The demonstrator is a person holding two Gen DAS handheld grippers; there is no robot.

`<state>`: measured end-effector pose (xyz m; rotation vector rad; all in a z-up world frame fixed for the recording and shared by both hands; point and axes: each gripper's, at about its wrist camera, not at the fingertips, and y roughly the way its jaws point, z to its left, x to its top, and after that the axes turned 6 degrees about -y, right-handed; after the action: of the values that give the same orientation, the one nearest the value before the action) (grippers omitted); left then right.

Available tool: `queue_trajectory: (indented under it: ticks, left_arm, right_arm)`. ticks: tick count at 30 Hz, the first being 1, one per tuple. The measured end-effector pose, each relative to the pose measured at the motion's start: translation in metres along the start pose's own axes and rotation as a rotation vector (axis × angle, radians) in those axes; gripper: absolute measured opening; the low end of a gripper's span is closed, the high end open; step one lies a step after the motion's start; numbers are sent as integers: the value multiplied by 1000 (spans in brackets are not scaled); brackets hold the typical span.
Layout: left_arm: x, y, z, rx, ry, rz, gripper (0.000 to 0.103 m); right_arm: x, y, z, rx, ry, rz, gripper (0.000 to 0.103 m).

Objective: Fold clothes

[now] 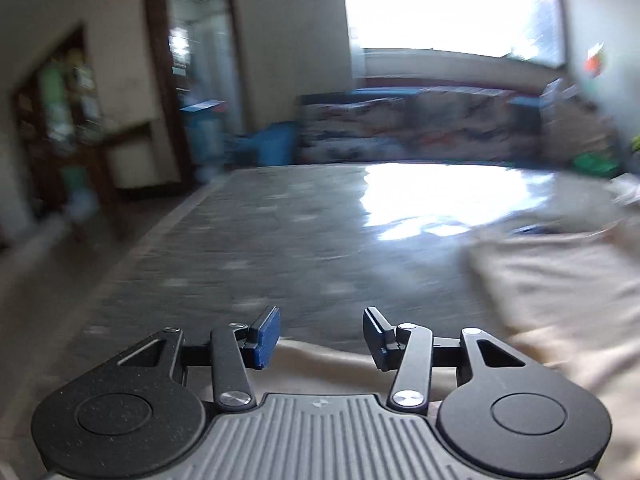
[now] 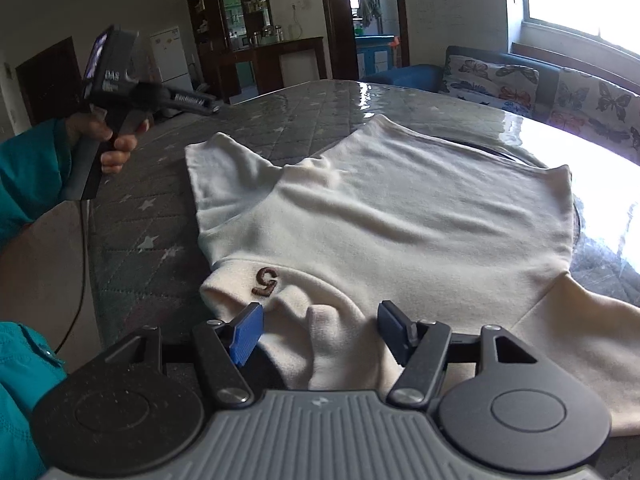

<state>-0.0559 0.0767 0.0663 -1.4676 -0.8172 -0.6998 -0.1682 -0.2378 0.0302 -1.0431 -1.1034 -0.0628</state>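
A cream sweater (image 2: 380,216) lies spread flat on the grey star-patterned table (image 2: 160,184), with a brown "5" (image 2: 265,281) on its turned collar near me. My right gripper (image 2: 320,334) is open, its blue pads just above the collar, holding nothing. In the blurred left wrist view, my left gripper (image 1: 322,336) is open and empty over the sweater's edge (image 1: 560,292). The left gripper also shows in the right wrist view (image 2: 120,80), held in a hand above the table's far left side.
A butterfly-patterned sofa (image 2: 552,88) runs along the window wall beyond the table. A dark wood cabinet (image 2: 256,52) and doorway stand at the back. A cable (image 2: 82,264) hangs at the table's left edge. Glare covers the table's right part.
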Motion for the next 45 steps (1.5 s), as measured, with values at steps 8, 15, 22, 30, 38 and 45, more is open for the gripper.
queue_trajectory:
  ticks: [8,15,22,30,38,45]
  left_arm:
    - [-9,24,-61,-358,19,149,29]
    - [-26,39,-69,-291,99,176,21]
    - [-19,38,-54,-241,81,150,24]
    - [-17,34,-79,-261,134,119,24]
    - [-26,23,-79,-262,125,111,24]
    - [-49,-29,-99,-455,175,101,24]
  right_arm:
    - [-1,-1,2,-4,6,-5,65]
    - [-2,-1,1,3,10,-10,67]
    - [-2,-1,1,13,13,-15,69]
    - [0,0,1,21,23,-23,69]
    - [-1,-8,5,12,17,-33,69]
    - [-5,-9,12,28,-1,-11,69]
